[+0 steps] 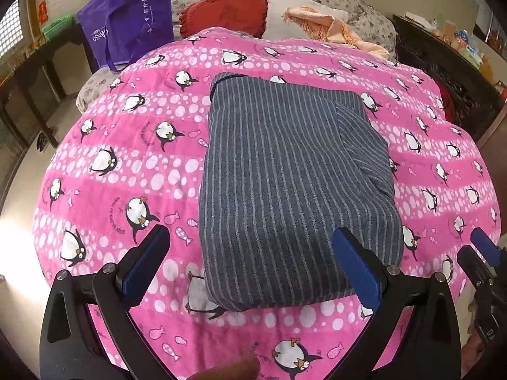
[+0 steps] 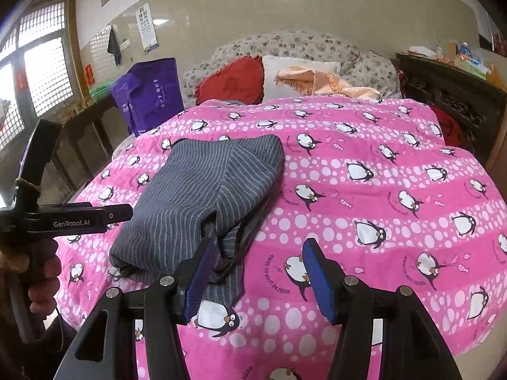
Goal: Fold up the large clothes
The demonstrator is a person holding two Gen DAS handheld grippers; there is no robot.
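A grey garment with thin pale stripes (image 1: 285, 183) lies folded into a thick rectangle on the pink penguin blanket (image 1: 126, 164). In the right wrist view the garment (image 2: 196, 202) lies left of centre, with loose layers at its near end. My left gripper (image 1: 253, 266) is open and empty, its jaws standing on either side of the garment's near edge, above it. My right gripper (image 2: 256, 275) is open and empty beside the garment's near right corner; its left finger (image 2: 198, 278) is close to the loose cloth. The right gripper's tip also shows in the left wrist view (image 1: 484, 247).
A purple tote bag (image 1: 126, 22) stands at the far left of the bed. A red cushion (image 1: 225, 11), a white pillow (image 1: 285, 12) and a peach shawl (image 1: 336, 31) lie at the head. A dark carved cabinet (image 1: 443, 72) stands at the right, a dark table (image 1: 35, 63) at the left.
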